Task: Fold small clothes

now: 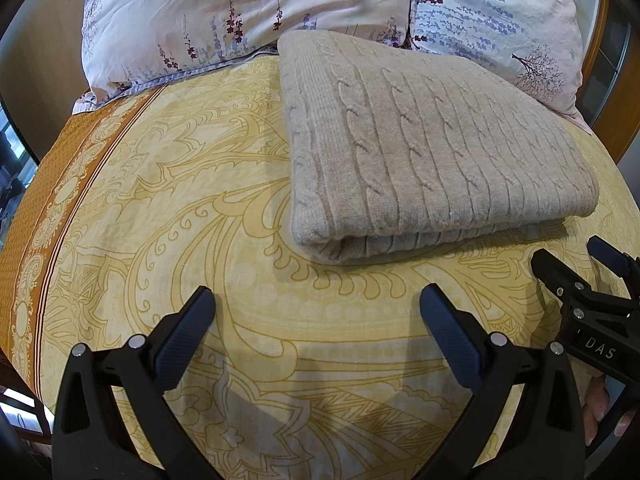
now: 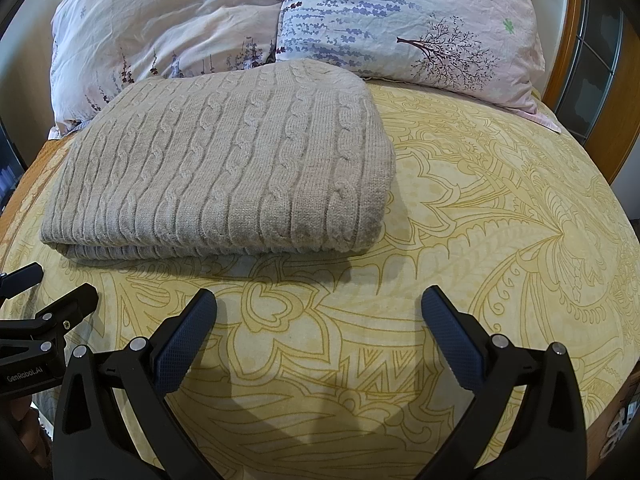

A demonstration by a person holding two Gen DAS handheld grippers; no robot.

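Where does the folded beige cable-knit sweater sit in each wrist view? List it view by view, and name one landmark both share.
Left wrist view: the folded beige cable-knit sweater lies right of centre, in the upper half.
Right wrist view: the sweater lies left of centre, in the upper half.
Shared landmark: the floral pillow with the printed tree, just behind the sweater.

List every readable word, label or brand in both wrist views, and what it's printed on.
"DAS" – white letters on the black body of the right gripper, seen at the right edge of the left wrist view; the label may be cut off.
"GenRobot.AI" – white letters on the black body of the left gripper, seen at the left edge of the right wrist view.
No text shows on the beige cable-knit sweater, the yellow patterned bedsheet or the floral pillows.
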